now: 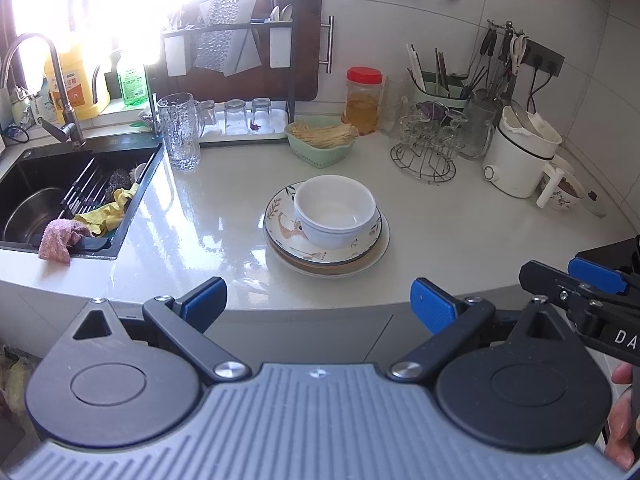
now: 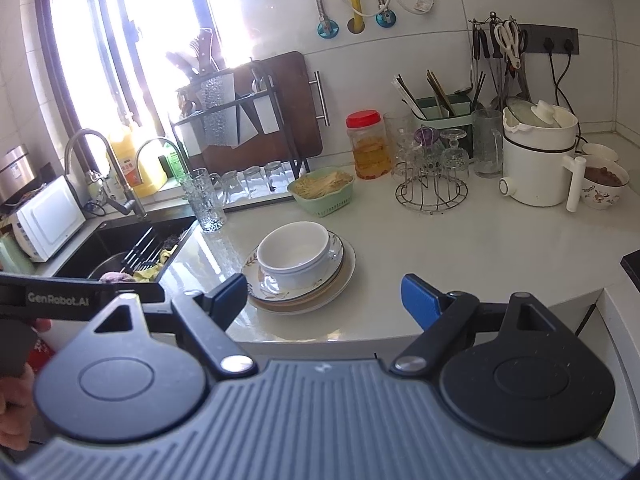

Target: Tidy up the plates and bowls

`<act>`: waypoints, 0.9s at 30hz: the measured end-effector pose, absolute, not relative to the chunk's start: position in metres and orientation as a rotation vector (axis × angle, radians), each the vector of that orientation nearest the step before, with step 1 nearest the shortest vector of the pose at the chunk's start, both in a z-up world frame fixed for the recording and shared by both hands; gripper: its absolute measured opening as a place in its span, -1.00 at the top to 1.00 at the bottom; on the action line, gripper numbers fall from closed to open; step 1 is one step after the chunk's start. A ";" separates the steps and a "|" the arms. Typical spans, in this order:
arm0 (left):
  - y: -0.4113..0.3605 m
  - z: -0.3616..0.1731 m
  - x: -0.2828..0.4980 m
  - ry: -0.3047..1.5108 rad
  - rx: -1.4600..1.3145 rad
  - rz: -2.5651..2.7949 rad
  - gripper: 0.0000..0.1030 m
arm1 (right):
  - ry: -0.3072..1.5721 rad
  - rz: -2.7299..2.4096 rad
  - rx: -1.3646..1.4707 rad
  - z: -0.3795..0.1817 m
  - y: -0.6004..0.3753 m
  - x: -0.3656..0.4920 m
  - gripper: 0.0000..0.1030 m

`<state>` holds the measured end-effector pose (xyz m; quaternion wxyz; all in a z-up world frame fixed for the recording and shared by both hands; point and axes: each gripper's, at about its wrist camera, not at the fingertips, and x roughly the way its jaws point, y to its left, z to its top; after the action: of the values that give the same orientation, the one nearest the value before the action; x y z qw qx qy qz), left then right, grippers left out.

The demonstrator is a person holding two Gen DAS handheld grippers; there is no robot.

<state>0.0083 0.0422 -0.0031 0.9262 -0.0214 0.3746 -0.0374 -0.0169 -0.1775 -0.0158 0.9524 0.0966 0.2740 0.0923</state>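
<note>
A stack of dishes is seen on the pale glossy tabletop (image 1: 460, 216), near its front edge: two white ceramic bowls (image 1: 335, 210), nested one in the other, are set on a leaf-patterned round plate (image 1: 282, 224), which in turn lies on further plain plates (image 1: 374, 258) beneath. The bowls sit off-centre on the plates, toward the back right in the left wrist view.

The left hand-held gripper (image 1: 318, 300) is held wide, with nothing between its blue pads, and is kept short of the tabletop's front edge. The stack lies straight ahead of it and a little below its line. The right hand-held gripper (image 2: 324, 298) is likewise spread wide and empty; from it the stack lies ahead and slightly to the left, so that the plate rim is met near its left finger (image 2: 226, 294).

Being round, the stack offers no long axis; a rim can be taken from either side. The stack is judged to be about equally near to both hands, with the left one more squarely lined up. A black sink (image 1: 132, 216) lies well apart to the left.
</note>
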 end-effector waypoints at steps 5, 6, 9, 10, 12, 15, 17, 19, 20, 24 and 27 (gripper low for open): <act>0.042 -0.003 0.007 0.762 -0.047 -0.085 -0.94 | 0.554 0.185 0.195 -0.016 -0.177 -0.017 -0.66; 0.042 -0.003 0.006 0.761 -0.047 -0.085 -0.94 | 0.555 0.185 0.195 -0.016 -0.177 -0.017 -0.66; 0.043 -0.002 0.006 0.756 -0.047 -0.081 -0.94 | 0.556 0.189 0.195 -0.015 -0.177 -0.016 -0.66; 0.043 -0.002 0.006 0.756 -0.046 -0.081 -0.94 | 0.555 0.190 0.192 -0.015 -0.177 -0.016 -0.66; 0.043 -0.001 0.006 0.757 -0.045 -0.079 -0.94 | 0.554 0.191 0.187 -0.014 -0.177 -0.015 -0.66; 0.043 -0.001 0.006 0.760 -0.048 -0.083 -0.94 | 0.555 0.193 0.189 -0.014 -0.177 -0.015 -0.66; 0.041 -0.001 0.008 0.765 -0.047 -0.085 -0.94 | 0.561 0.197 0.187 -0.014 -0.177 -0.013 -0.66; 0.039 -0.001 0.009 0.767 -0.043 -0.087 -0.94 | 0.563 0.204 0.177 -0.014 -0.176 -0.012 -0.66; 0.038 -0.001 0.009 0.766 -0.042 -0.088 -0.94 | 0.562 0.203 0.174 -0.014 -0.177 -0.012 -0.66; 0.035 0.001 0.009 0.761 -0.040 -0.090 -0.94 | 0.557 0.204 0.176 -0.013 -0.177 -0.011 -0.66; 0.037 0.002 0.010 0.760 -0.040 -0.094 -0.94 | 0.557 0.205 0.176 -0.013 -0.177 -0.011 -0.66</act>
<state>0.0095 0.0366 0.0017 0.9274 -0.0196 0.3707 -0.0458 -0.0106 -0.1773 -0.0127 0.9525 0.0868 0.2740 0.1007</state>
